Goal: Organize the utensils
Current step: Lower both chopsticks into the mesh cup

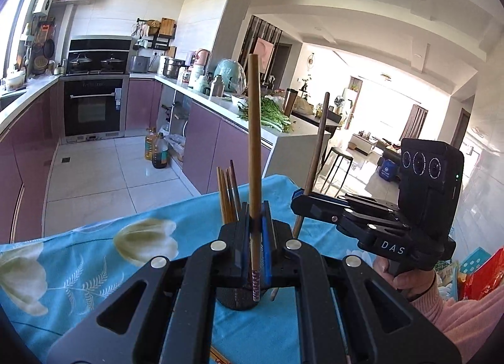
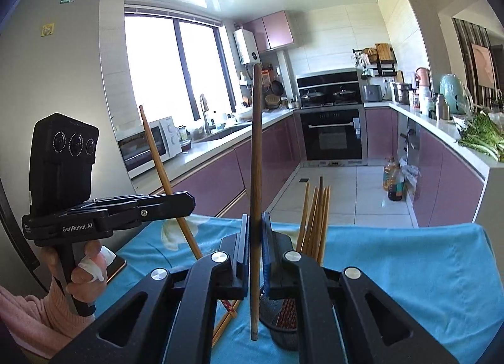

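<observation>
My left gripper is shut on a light wooden chopstick, which stands upright with its patterned end low over a black mesh holder. Several chopsticks stand in that holder. My right gripper is shut on a darker chopstick, also upright, its lower tip beside the mesh holder, which carries several chopsticks. Each view shows the other gripper beside it, the right gripper and the left gripper, held by a hand in a pink sleeve. Two loose chopsticks lie on the cloth.
A blue flowered cloth covers the table, whose far edge drops to the tiled kitchen floor. Oil bottles stand on the floor by the purple cabinets. Leafy greens lie on the counter. A phone lies near the left hand.
</observation>
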The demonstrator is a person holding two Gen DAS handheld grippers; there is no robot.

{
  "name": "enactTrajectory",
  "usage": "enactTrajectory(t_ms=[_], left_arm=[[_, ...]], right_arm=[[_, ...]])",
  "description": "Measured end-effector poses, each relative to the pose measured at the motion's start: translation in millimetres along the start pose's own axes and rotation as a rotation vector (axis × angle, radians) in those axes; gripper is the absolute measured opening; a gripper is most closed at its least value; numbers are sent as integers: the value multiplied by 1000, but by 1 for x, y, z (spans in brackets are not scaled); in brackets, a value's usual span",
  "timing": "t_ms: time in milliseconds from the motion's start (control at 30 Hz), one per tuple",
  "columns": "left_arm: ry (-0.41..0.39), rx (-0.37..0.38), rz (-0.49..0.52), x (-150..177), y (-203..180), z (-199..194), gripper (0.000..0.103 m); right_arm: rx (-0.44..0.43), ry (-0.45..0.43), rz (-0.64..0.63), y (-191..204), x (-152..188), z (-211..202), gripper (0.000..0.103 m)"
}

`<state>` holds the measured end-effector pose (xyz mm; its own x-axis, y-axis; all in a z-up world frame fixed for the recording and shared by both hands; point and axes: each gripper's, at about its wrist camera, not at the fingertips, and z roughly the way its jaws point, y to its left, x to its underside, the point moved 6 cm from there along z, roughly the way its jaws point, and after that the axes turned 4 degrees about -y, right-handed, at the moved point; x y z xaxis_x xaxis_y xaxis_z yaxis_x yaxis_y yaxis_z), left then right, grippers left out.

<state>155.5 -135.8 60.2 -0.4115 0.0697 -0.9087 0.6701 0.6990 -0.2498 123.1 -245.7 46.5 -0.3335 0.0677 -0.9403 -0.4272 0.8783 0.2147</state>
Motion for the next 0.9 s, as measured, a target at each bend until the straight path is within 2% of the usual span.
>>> enactTrajectory(t_ms=[167,300,767,900], left_arm=[[-5,-10,8,-9,-4,15,7],[32,-25,26,-1,-6,32,7],[229,-39,62,56,-10,78,7],[272,-43,68,67,-10,91,7]], right_arm=[[18,-17,-7,-7,-9,5,6],[53,-11,-23,-15,-6,14,6],[71,180,48,-37,45,52,6],[83,200,57,-39,52,55,6]])
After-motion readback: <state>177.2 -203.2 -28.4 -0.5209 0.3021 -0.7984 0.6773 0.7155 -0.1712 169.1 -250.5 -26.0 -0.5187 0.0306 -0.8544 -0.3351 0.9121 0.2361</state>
